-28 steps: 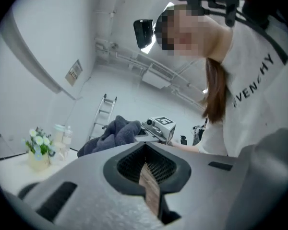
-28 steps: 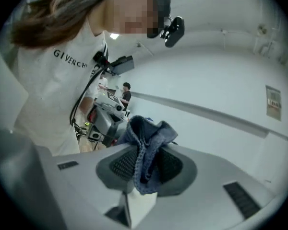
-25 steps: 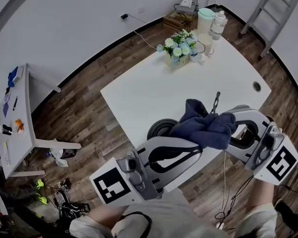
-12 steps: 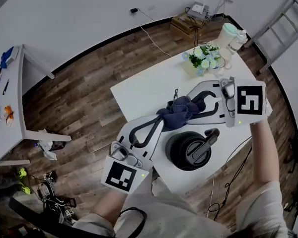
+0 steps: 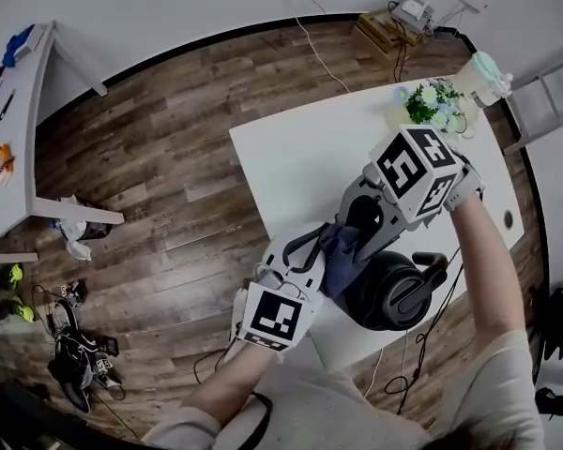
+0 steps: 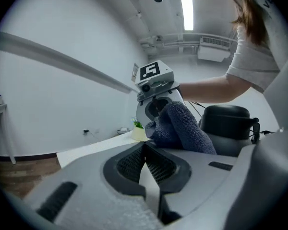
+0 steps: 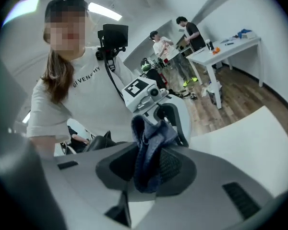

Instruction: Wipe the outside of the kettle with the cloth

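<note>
A dark blue cloth (image 5: 335, 259) is stretched between both grippers, bunched against the left side of the black kettle (image 5: 391, 293) near the white table's (image 5: 291, 157) front edge. My left gripper (image 5: 325, 244) reaches up from the lower left and is shut on the cloth's (image 6: 182, 127) near edge. Facing it, my right gripper (image 5: 354, 235) comes down from the upper right and is shut on the cloth (image 7: 151, 140), which hangs thick between its jaws. In the left gripper view, the kettle (image 6: 228, 127) stands just right of the cloth. Its base is hidden.
A pot of flowers (image 5: 430, 107) and a green-lidded jar (image 5: 485, 71) stand at the table's far right corner. A cable (image 5: 433, 322) hangs off the front edge by the kettle. A side table (image 5: 23, 129) stands far left. Two people (image 7: 175, 40) stand in the background.
Both grippers carried the cloth from above and beyond the kettle down to its left side. The right gripper swung round above the left one, so the two now face each other closely.
</note>
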A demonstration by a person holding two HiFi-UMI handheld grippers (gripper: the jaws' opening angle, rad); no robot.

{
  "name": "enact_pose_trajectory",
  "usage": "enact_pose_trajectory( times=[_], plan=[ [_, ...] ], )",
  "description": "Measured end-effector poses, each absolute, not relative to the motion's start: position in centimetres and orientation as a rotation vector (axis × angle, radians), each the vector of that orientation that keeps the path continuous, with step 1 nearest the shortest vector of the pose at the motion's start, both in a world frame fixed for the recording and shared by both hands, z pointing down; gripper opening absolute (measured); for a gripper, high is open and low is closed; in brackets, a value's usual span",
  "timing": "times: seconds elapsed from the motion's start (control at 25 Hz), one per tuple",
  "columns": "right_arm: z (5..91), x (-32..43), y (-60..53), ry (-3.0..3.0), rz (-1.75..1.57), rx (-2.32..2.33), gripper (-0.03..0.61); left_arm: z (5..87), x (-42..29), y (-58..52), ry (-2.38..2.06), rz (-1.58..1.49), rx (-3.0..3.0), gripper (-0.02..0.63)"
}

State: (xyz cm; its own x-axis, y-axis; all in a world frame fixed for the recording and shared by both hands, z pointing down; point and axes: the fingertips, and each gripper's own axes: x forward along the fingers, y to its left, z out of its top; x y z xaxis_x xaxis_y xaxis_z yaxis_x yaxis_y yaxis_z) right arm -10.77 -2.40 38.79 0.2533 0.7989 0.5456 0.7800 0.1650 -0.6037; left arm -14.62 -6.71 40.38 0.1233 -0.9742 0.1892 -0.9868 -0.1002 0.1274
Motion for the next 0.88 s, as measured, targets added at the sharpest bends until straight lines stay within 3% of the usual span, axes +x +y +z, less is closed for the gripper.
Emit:
enact_pose_trajectory(
  times=[0.32, 0.56, 0.88],
  plan=[
    [44.1, -10.9, -2.2, -1.426, 0.176, -1.555, 0.084, 44.9, -15.2, -5.0, -1.992, 0.142, 2.059, 0.008],
    [47.3, -11.6, -3.9, -1.643, 0.113, -1.462, 0.084, 45.5, -15.6, -4.5, -2.010, 0.148, 2.035, 0.008],
    [37.9, -11.6, -9.7, -2.217, 0.130, -1.290, 0.084, 39.6, -15.1, -6.9, -2.012, -0.026, 2.196, 0.008]
  ],
)
